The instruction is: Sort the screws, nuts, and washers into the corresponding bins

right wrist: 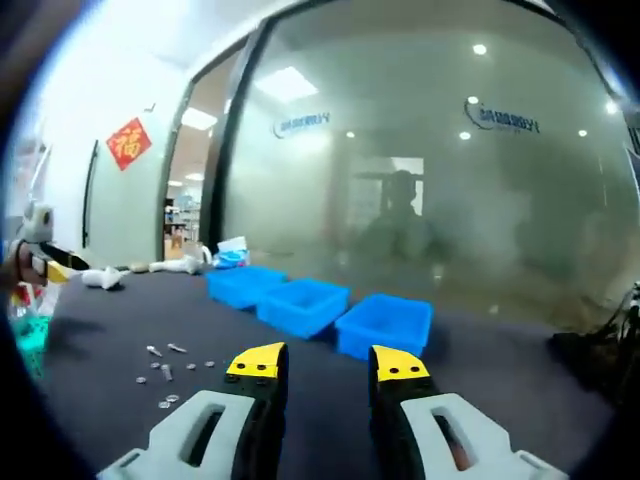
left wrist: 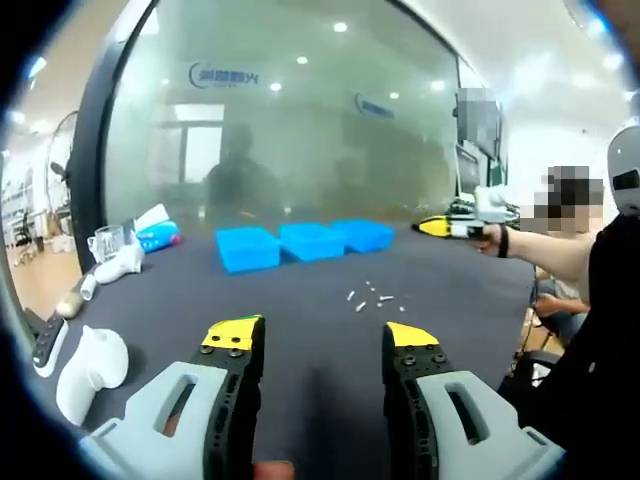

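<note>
Small pale screws (left wrist: 375, 297) scattered, three blue bins (left wrist: 305, 242)

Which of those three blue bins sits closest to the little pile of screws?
In the left gripper view, the right-hand blue bin sits closest to the screws.

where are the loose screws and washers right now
In the left gripper view, the small silvery screws and washers lie scattered on the dark tabletop, nearer than the three blue plastic bins.
</note>
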Motion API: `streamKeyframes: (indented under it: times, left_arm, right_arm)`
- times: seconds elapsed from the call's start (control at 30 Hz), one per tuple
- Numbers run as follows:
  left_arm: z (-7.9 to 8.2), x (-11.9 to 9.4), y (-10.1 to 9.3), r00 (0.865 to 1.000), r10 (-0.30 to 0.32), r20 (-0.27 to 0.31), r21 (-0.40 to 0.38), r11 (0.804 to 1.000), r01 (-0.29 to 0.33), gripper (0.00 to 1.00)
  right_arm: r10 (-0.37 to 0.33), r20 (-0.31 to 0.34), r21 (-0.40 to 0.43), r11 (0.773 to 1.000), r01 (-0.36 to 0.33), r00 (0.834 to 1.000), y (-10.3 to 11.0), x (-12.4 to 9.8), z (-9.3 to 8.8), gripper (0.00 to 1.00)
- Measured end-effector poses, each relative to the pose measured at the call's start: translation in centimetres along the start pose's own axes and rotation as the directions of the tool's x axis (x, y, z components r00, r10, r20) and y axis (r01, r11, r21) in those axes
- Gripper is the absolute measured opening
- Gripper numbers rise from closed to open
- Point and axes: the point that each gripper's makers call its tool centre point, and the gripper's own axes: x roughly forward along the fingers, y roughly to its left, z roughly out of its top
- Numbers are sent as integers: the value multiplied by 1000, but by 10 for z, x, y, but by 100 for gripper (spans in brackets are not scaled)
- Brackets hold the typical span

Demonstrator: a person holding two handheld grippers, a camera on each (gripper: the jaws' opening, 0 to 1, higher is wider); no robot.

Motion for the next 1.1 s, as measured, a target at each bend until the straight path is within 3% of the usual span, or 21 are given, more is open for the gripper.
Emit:
streamKeyframes:
  times: [0.23,0.53,0.77,0.87,1.1]
  left_arm:
    - [1,-2,-2,1000,-7,4,16,1000,7,46]
    - [2,-3,-4,1000,-14,8,14,1000,14,46]
    - [4,-2,-4,1000,-14,13,16,1000,14,46]
    - [4,-1,-6,1000,-21,12,16,1000,21,46]
    - [-1,0,-12,999,-44,-7,17,999,44,46]
  right_arm:
    - [30,30,-26,999,-29,999,27,-37,2,28]
    - [46,35,70,996,-48,998,39,-68,-4,27]
    - [69,26,73,995,-71,997,45,-79,-8,27]
    - [140,40,95,985,-144,989,54,-81,-6,27]
    - [204,10,67,977,-204,979,61,-82,-8,27]
